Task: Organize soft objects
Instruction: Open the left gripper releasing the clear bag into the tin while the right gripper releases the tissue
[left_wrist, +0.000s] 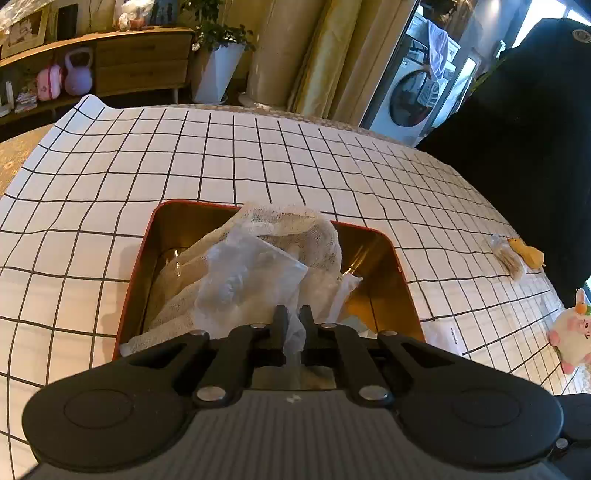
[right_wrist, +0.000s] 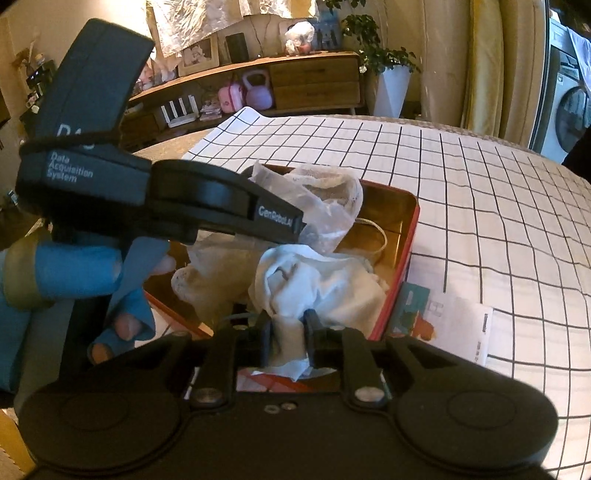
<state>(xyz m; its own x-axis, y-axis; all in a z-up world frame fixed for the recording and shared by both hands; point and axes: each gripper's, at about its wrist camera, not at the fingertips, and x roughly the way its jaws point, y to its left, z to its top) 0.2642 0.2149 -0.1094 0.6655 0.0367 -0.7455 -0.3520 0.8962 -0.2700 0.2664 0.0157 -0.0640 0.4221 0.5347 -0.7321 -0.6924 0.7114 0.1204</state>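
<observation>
Holding a corner of the clear plastic bag (left_wrist: 255, 273) in your left tool (left_wrist: 293, 314), you have its fingers drawn narrow on the film, and the bag billows forward toward twelve o'clock, straight over the open red tin (left_wrist: 400, 269). Your right tool (right_wrist: 288, 321) is likewise pinched narrow on the white cloth (right_wrist: 317, 280), which bunches up just ahead of it at twelve o'clock, inside the near end of that tin. Draped in the tin under the bag lies the gauze cloth (left_wrist: 295, 225), its long run slanting from seven o'clock up to one o'clock in the left view. What the next move turns on, I judge, is that both soft pieces already hang above or within the tin, so each wants lowering, not carrying sideways. From the right view your left tool (right_wrist: 229, 206) crosses in from nine o'clock above the cloth, so the two sit very near; ease one down first. Off at three o'clock on the checked worktop (left_wrist: 221, 155), a yellow duck toy (left_wrist: 526, 253) and a pink plush (left_wrist: 570, 332) lie well apart from the tin; your right hand looks the nearer for them.
</observation>
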